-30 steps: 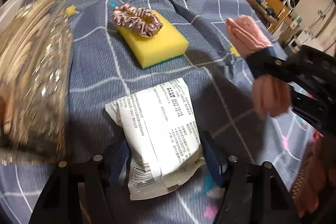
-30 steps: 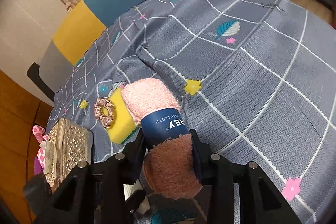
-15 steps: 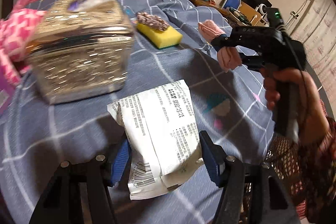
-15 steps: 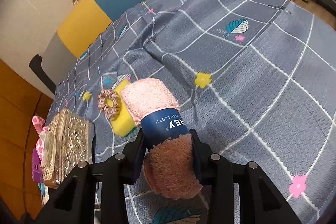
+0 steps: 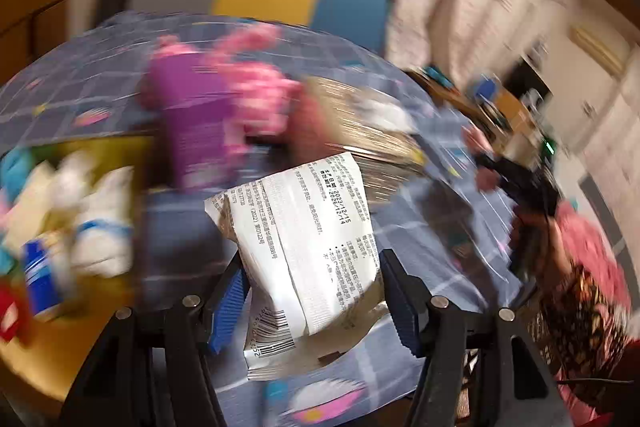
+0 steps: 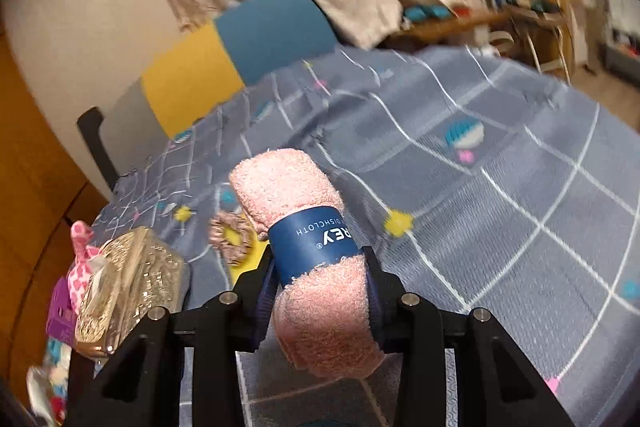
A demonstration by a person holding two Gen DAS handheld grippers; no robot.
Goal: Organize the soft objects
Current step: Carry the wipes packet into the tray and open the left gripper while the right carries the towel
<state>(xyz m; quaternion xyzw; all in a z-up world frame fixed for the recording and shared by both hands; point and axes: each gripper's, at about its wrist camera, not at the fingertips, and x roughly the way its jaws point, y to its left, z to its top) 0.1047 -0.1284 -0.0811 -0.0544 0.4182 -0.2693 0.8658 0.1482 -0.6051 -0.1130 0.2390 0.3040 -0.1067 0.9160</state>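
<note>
My left gripper [image 5: 312,301] is shut on a white printed packet [image 5: 304,239], its blue pads [image 5: 230,301] pressing both sides, and holds it above the blue-grey checked tablecloth [image 5: 420,239]. The picture is blurred by motion. My right gripper [image 6: 320,293] is shut on a rolled pink dishcloth [image 6: 288,183] with a dark blue band, held over the cloth. That gripper also shows small at the right of the left wrist view [image 5: 516,179], in a person's hand. A satin scrunchie [image 6: 232,235] lies on a yellow sponge behind the dishcloth.
A yellow container [image 5: 112,149] with several soft things stands at the left. Beyond the packet are a purple box [image 5: 196,119], a pink checked toy [image 5: 256,87] and a gold tissue box [image 6: 128,283]. A yellow and blue chair [image 6: 240,47] stands behind the table.
The left gripper has swung left and up with the packet; the sponge has left its view and the purple box and yellow container have come in. The right gripper tilted up slightly, dishcloth still gripped.
</note>
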